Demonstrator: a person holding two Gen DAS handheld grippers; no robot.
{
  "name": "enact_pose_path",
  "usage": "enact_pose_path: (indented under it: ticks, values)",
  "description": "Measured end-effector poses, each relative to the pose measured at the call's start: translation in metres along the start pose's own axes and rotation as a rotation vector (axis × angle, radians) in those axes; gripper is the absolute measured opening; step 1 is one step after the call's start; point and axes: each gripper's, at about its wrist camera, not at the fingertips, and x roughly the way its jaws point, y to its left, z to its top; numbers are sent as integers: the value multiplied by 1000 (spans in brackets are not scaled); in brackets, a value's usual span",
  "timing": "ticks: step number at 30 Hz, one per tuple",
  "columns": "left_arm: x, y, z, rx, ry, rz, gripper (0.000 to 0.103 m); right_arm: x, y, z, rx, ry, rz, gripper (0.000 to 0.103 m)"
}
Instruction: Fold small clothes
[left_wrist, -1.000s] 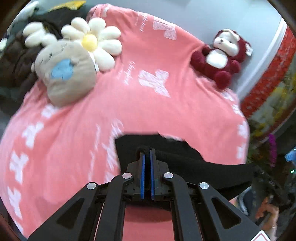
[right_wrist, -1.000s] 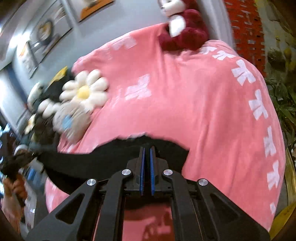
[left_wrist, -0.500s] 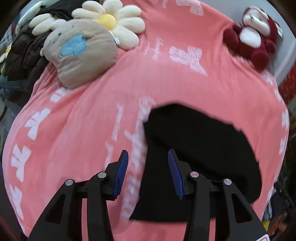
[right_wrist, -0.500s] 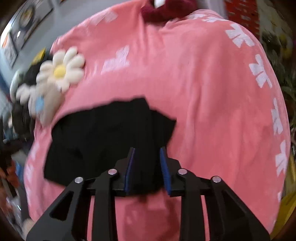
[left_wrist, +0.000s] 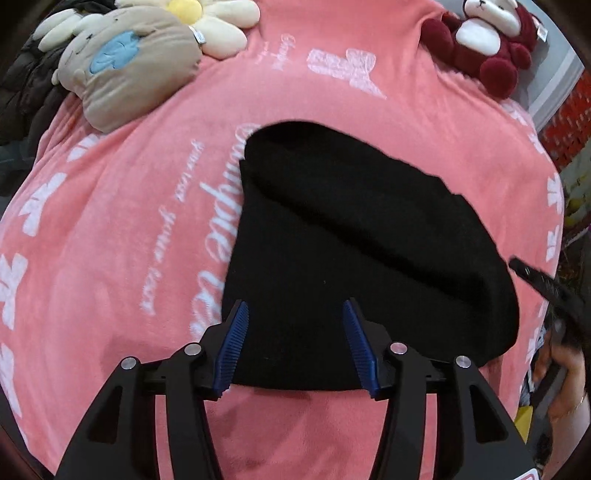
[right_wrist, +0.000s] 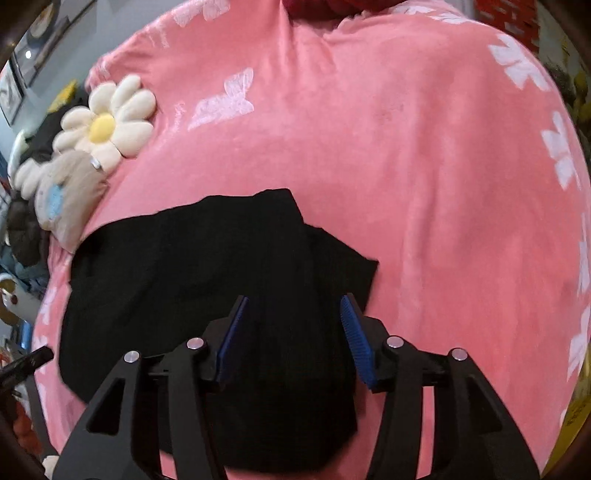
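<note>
Your left hand-held gripper (left_wrist: 293, 341) stands with its jaws spread wide, the ribbed blue pads (left_wrist: 233, 343) apart and holding nothing; it hovers over the near edge of the black garment (left_wrist: 351, 236). Your right hand-held gripper (right_wrist: 295, 338) is likewise spread and empty, poised above the same black garment (right_wrist: 192, 266) at its near right portion. The garment is matte, soft and dark, lying flat with one layer doubled over another; its outline is irregular, with a pointed corner at the far side in the right wrist view. It rests near the front of a bed covered by a pink fleece blanket (left_wrist: 122, 206), plush in texture and printed with white butterflies and script lettering. At the right margin of the left wrist view, part of your other hand (left_wrist: 565, 373) shows beside the bed. Farther back on the blanket lie a beige plush cushion with a blue patch (left_wrist: 129, 62) and a cream daisy plush (right_wrist: 105, 123) touching it. At the far right sits a maroon and white stuffed animal (left_wrist: 491, 40). Beyond it a red brick wall (left_wrist: 570, 118) borders the room.
</note>
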Motion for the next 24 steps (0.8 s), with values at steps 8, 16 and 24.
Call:
enact_pose_path:
  ticks: [8,16,24]
  values:
    - [13,7,7,18,15,28,52,-30,-29,13,128,-96,37,2]
    - [35,21,7,-29,62,59,57,-26,-16,-3,23,-67,-45,28]
    - [35,25,17,-78,62,30,59,0,-8,20,-43,-30,-61,52]
